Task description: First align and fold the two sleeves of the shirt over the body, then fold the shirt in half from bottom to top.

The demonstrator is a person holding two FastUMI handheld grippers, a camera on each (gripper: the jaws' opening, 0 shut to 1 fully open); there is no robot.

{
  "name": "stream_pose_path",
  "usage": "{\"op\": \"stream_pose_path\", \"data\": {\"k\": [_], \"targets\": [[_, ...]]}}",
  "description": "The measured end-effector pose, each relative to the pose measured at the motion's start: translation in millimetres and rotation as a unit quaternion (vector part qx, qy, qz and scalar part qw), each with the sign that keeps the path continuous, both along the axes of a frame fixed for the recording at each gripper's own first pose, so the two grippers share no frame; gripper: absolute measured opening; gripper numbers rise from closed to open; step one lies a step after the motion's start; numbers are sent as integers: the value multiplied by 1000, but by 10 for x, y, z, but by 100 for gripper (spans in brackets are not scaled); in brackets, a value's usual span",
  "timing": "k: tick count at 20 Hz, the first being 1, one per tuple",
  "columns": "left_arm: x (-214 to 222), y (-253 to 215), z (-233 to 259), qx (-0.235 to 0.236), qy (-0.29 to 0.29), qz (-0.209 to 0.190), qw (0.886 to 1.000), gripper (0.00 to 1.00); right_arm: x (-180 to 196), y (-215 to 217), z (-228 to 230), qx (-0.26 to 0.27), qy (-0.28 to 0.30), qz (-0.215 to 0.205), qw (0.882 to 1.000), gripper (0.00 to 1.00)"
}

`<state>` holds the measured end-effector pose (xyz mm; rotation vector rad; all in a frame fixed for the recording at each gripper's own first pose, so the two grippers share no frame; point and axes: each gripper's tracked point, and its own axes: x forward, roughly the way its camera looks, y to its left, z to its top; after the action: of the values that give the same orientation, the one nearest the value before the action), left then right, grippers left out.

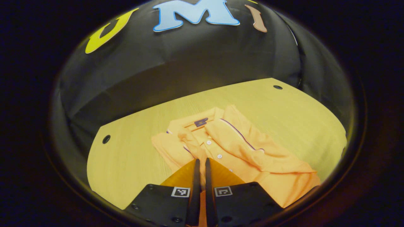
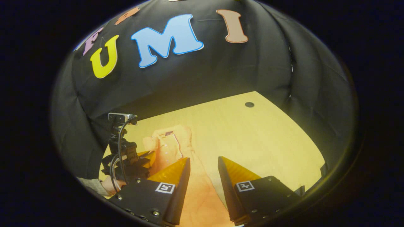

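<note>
An orange polo shirt (image 1: 240, 142) lies collar-away on the wooden table (image 1: 132, 157), a sleeve with dark piping folded across its buttoned front. My left gripper (image 1: 201, 161) is shut, its fingers almost touching, with orange cloth pinched between them low down. In the right gripper view the shirt (image 2: 167, 145) runs from the collar toward me and passes, blurred, under my right gripper (image 2: 204, 158), which stands open with a wide gap over the cloth. The left gripper (image 2: 146, 155) shows there at the shirt's left edge, held by a hand (image 2: 110, 184).
Bare table (image 2: 258, 135) stretches to the right of the shirt. Small dark holes (image 1: 106, 139) (image 1: 277, 87) mark the tabletop near its far corners. The black cloth wall (image 1: 189, 63) closes in behind the table's far edge.
</note>
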<state>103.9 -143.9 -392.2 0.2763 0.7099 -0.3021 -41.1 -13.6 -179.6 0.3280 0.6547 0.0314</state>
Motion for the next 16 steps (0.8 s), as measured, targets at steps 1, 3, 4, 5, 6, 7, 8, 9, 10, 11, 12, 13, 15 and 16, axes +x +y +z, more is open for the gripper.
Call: {"op": "stream_pose_path", "data": {"k": [1, 3, 4, 5, 6, 7, 8, 9, 10, 11, 12, 13, 15, 16], "targets": [[-14, -1, -33, 2, 4, 3, 1000, 19, -34, -31, -17, 0, 2, -2, 1000, 56], [-51, -3, -49, -4, 13, 8, 1000, 22, -91, -87, -48, 2, 4, -5, 1000, 56], [-84, 11, -43, -5, 15, 14, 1000, 29, -108, -105, -54, 3, 5, -4, 1000, 56], [-105, 21, -50, -9, 18, 18, 1000, 48, -126, -125, -69, 4, 6, -3, 1000, 56], [-134, 23, -28, -15, 20, 23, 999, 62, -129, -131, -75, 5, 5, -1, 1000, 55], [-167, 28, -3, -19, 20, 29, 999, 77, -139, -132, -83, 6, 5, 2, 1000, 55], [-182, 56, 34, -21, 15, 34, 999, 92, -141, -127, -81, 6, 4, 7, 1000, 55], [-210, 74, 87, -23, 12, 39, 999, 92, -151, -114, -88, 6, 3, 11, 1000, 56], [-247, 103, 153, -23, 10, 42, 999, 85, -153, -102, -91, 8, 3, 16, 1000, 56], [-304, 130, 209, -23, 7, 45, 999, 85, -173, -88, -94, 10, 3, 22, 1000, 56], [-353, 158, 289, -25, 4, 48, 999, 85, -177, -65, -103, 11, 3, 27, 1000, 56], [-407, 175, 348, -28, 2, 50, 998, 85, -210, -44, -117, 12, 4, 34, 999, 56], [-580, 255, 458, -31, 4, 58, 998, 85, -274, -3, -185, 8, 10, 50, 999, 56], [-685, 310, 501, -30, 6, 64, 998, 85, -300, 19, -252, 2, 17, 59, 998, 56]]}}
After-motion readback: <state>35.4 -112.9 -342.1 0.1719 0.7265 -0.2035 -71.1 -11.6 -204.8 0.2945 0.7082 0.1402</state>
